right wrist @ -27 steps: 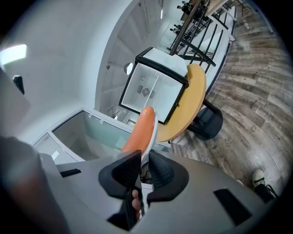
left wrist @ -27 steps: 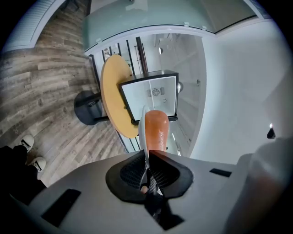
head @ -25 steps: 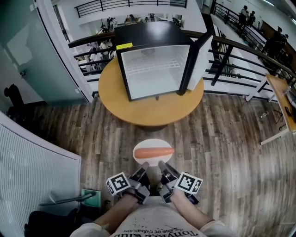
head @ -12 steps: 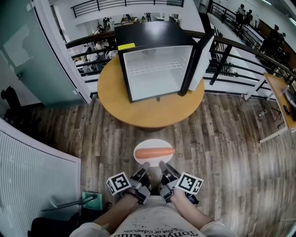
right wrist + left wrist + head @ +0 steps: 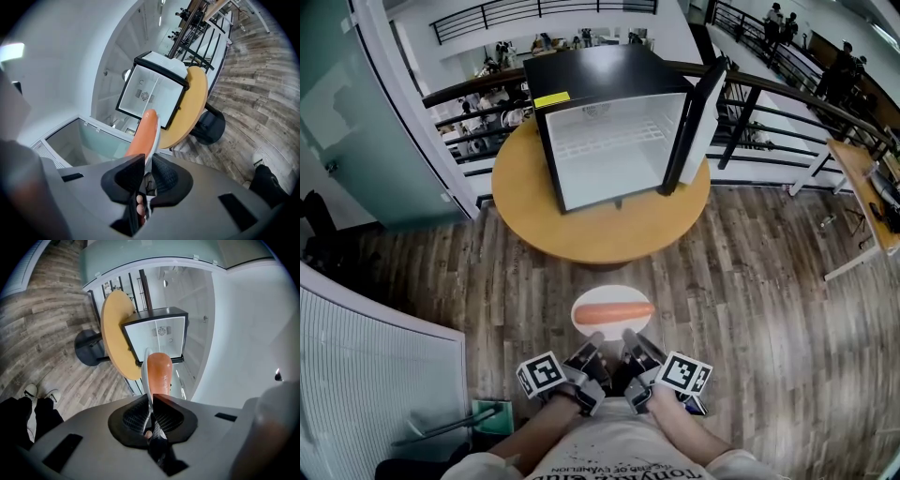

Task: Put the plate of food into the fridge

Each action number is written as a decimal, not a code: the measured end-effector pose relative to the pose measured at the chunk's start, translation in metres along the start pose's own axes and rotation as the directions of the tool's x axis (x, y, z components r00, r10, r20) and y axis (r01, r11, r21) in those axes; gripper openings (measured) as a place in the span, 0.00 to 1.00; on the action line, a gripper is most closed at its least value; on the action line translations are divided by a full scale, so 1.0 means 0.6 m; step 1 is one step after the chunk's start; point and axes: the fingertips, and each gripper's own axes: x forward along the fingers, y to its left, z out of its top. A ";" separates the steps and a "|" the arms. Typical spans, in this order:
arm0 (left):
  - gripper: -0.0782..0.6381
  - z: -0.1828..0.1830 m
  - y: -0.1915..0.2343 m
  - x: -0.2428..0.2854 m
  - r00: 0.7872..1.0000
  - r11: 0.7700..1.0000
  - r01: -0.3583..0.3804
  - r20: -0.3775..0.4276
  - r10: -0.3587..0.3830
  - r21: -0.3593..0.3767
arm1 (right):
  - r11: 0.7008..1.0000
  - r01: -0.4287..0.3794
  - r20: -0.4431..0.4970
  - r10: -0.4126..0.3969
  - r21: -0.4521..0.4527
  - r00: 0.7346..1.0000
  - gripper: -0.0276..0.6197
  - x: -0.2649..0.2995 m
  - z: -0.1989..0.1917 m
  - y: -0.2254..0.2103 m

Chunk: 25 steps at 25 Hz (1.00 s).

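Observation:
A white plate (image 5: 589, 301) with one orange sausage (image 5: 613, 312) on it hangs level above the wooden floor, in front of me. My left gripper (image 5: 595, 336) is shut on the plate's near rim from the left, and my right gripper (image 5: 627, 333) is shut on the same rim from the right. In the left gripper view the plate (image 5: 146, 376) stands edge-on between the pads with the sausage (image 5: 159, 373) beside it. The right gripper view shows the sausage (image 5: 143, 132) on the plate (image 5: 155, 133) the same way. Ahead, the small black fridge (image 5: 614, 122) stands on the round table with its door (image 5: 699, 122) swung open to the right.
The round wooden table (image 5: 539, 220) stands by a black railing (image 5: 778, 89) over a lower floor. A glass wall (image 5: 356, 112) rises at the left, a white ribbed panel (image 5: 366, 356) at the lower left, and a desk edge (image 5: 862, 187) at the right.
The plate and both grippers have come a little nearer the table; the fridge and table sit slightly lower and larger in the head view. Both grips are unchanged.

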 end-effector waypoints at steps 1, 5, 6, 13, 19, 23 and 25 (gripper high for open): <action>0.16 0.002 -0.001 0.004 1.000 1.000 0.002 -0.004 -0.002 0.003 | 1.000 0.000 0.004 0.000 0.001 1.000 0.14 0.002 0.003 -0.001; 0.16 0.018 -0.014 0.030 0.998 0.998 0.065 -0.008 -0.065 0.012 | 1.000 -0.003 0.011 0.003 0.006 1.000 0.14 0.020 0.019 -0.008; 0.16 0.023 -0.011 0.035 0.998 0.998 0.055 -0.006 -0.055 0.011 | 1.000 -0.004 0.009 0.004 0.007 1.000 0.14 0.026 0.023 -0.010; 0.16 0.071 0.001 0.081 1.000 1.000 0.005 0.018 -0.005 0.015 | 1.000 -0.016 -0.017 0.015 -0.001 1.000 0.14 0.081 0.069 -0.021; 0.16 0.116 -0.013 0.160 0.999 1.000 0.018 0.034 -0.018 0.007 | 1.000 -0.016 -0.039 0.016 -0.007 0.999 0.14 0.136 0.144 -0.033; 0.16 0.152 -0.026 0.217 0.999 1.000 0.016 0.044 -0.017 0.009 | 0.999 -0.020 -0.044 0.019 -0.026 0.999 0.14 0.175 0.203 -0.038; 0.16 0.171 -0.038 0.241 0.998 0.999 0.038 0.050 -0.038 0.007 | 0.999 -0.025 -0.048 0.024 -0.029 0.999 0.14 0.195 0.228 -0.036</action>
